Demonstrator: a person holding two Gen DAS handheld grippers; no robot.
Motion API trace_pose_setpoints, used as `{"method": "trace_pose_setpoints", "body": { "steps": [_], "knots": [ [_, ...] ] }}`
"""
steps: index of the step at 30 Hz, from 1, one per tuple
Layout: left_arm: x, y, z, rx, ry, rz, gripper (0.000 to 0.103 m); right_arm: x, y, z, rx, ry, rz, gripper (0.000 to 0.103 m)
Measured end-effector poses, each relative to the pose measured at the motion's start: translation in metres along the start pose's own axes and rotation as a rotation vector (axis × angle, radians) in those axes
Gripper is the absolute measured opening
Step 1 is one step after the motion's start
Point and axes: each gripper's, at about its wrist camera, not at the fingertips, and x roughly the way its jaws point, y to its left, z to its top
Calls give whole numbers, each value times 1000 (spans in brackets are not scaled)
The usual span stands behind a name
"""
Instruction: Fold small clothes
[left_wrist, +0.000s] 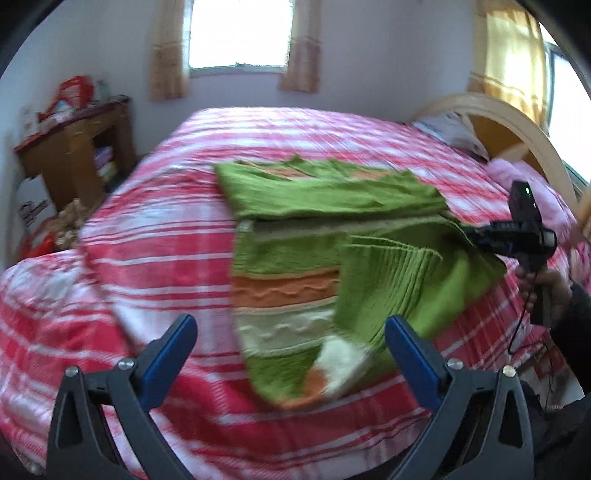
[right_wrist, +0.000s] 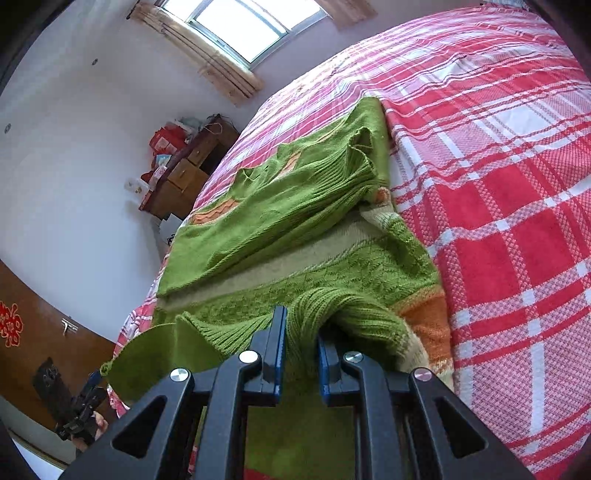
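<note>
Ahead of both tools, a bed (left_wrist: 155, 229) under a red, pink and white plaid cover, filling most of each view. Spread across the cover, a green knitted sweater (left_wrist: 295, 254) with orange and cream bands, partly folded: one sleeve laid across the chest, a ribbed edge raised off the bed toward the right tool. Beyond the bed, left of the left tool, a wooden bedside cabinet (left_wrist: 77, 155) with clutter on top. Far side of the bed, a pale wooden headboard (left_wrist: 517, 122). Right tool (right_wrist: 300, 354) closed down on a bunched ribbed fold of the sweater, blue pads nearly together with knit squeezed between. Left tool (left_wrist: 290, 332) spread wide, nothing between its blue pads, hovering above the sweater's lower hem, apart from the fabric.
</note>
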Motion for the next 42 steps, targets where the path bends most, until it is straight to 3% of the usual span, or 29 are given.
{"method": "trace_pose_setpoints", "body": {
  "steps": [3, 6, 9, 13, 15, 19, 20, 21, 25, 29, 30, 31, 34, 37, 40, 42],
  "knots": [
    [25, -16, 6, 3, 53, -72, 103, 2, -1, -1, 5, -7, -2, 15],
    [23, -45, 5, 124, 36, -147, 103, 2, 0, -1, 4, -4, -10, 15],
    [12, -64, -6, 249, 17, -168, 103, 4, -1, -1, 9, 1, -9, 15],
    [23, -78, -18, 338, 65, -123, 103, 7, -1, 0, 7, 6, -3, 15],
    [32, -81, -20, 360, 66, -73, 85, 7, -1, 0, 10, 4, 1, 15],
    [48, -65, -17, 270, 101, -94, 55, 7, -3, -1, 17, 2, 4, 15],
    [50, -62, -17, 253, 105, -96, 36, 7, -3, -1, 17, 3, 2, 15],
    [51, -57, -15, 228, 109, -104, 26, 7, -3, -1, 17, 2, 2, 15],
    [49, -8, 1, -75, 76, -212, 24, 6, -4, 0, 23, 2, 10, 15],
    [67, 28, 7, -267, 104, -135, 21, 5, -6, 0, 57, -6, 43, 21],
    [68, 32, 7, -289, 102, -154, 21, 4, -8, 1, 91, -2, 89, 31],
    [67, 33, 8, -298, 98, -171, 22, 2, -11, 2, 130, -3, 152, 48],
    [65, 28, 11, -269, 108, -164, 31, -11, -8, 7, 170, -48, 281, 73],
    [61, 24, 11, -250, 101, -160, 33, -24, 5, 13, 122, -46, 306, 73],
    [65, 34, 7, -294, 88, -178, 33, -55, 16, 17, 52, -115, 332, 73],
    [66, 38, 6, -310, 82, -187, 33, -79, 21, 19, -25, -186, 244, 73]
  ]
}}
